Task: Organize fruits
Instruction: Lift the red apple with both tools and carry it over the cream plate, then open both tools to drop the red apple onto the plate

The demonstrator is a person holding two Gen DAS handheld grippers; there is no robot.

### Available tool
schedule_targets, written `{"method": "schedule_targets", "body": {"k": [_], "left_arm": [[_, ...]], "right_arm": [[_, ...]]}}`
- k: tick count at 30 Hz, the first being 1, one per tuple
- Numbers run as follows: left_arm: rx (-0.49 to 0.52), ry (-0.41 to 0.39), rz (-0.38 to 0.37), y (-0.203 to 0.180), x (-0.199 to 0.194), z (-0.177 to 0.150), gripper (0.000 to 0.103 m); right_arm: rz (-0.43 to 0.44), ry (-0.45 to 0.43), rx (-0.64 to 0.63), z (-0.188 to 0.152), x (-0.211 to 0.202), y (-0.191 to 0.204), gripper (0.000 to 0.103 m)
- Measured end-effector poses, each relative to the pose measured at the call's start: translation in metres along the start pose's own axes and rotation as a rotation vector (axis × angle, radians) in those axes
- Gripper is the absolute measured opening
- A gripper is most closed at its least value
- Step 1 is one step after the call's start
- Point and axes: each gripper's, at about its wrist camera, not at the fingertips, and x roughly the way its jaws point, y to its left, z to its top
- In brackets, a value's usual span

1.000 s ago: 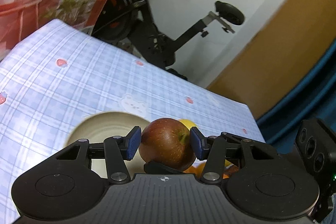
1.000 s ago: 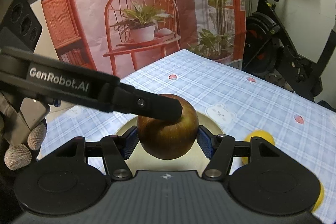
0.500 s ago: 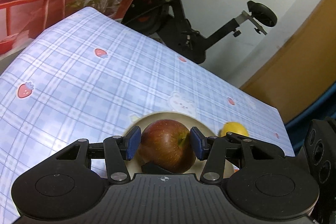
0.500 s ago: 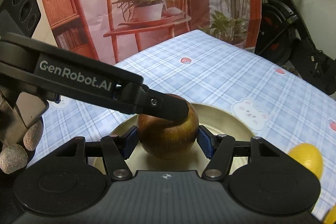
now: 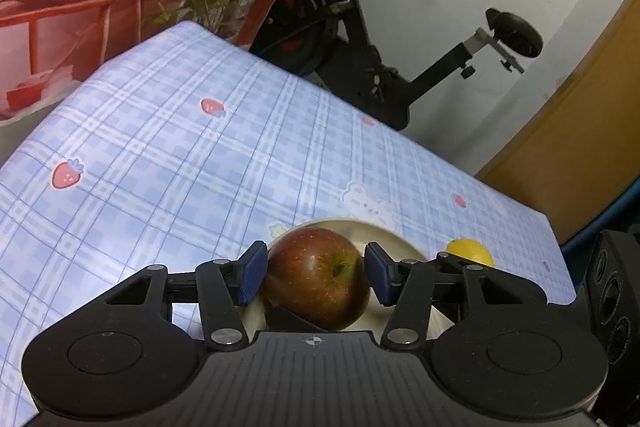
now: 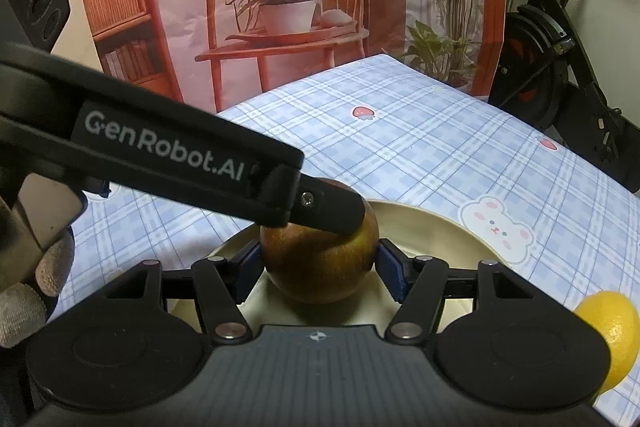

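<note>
A red apple sits on the cream plate on the blue checked tablecloth. My left gripper straddles it and its jaws are opening; a thin gap shows beside the right pad. In the right wrist view the same apple lies between the pads of my right gripper, which press on both its sides. One of the left gripper's fingers lies across the apple's top. The plate rim curves behind the apple.
A yellow lemon lies on the cloth just right of the plate, also seen as the lemon at the right edge. A gloved hand holds the left gripper. An exercise bike stands beyond the table's far edge.
Both grippers came down with the apple, which now rests on the plate. The left pads have spread slightly off the apple. The lemon has come into clear view.
</note>
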Motion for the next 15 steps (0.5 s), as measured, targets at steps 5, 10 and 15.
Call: {"method": "schedule_targets", "body": {"k": [5, 10, 15], "left_arm": [[0.029, -0.045, -0.003, -0.017, -0.013, 0.001, 0.064], [0.086, -0.067, -0.012, -0.049, -0.017, 0.005, 0.064], [0.148, -0.051, -0.058, -0.089, -0.013, 0.002, 0.065]], "right_arm": [[-0.031, -0.041, 0.029, -0.001, -0.020, -0.004, 0.074], [-0.058, -0.112, 0.087, -0.014, -0.061, -0.018, 0.074], [-0.190, -0.174, 0.127, -0.037, -0.107, -0.039, 0.074]]}}
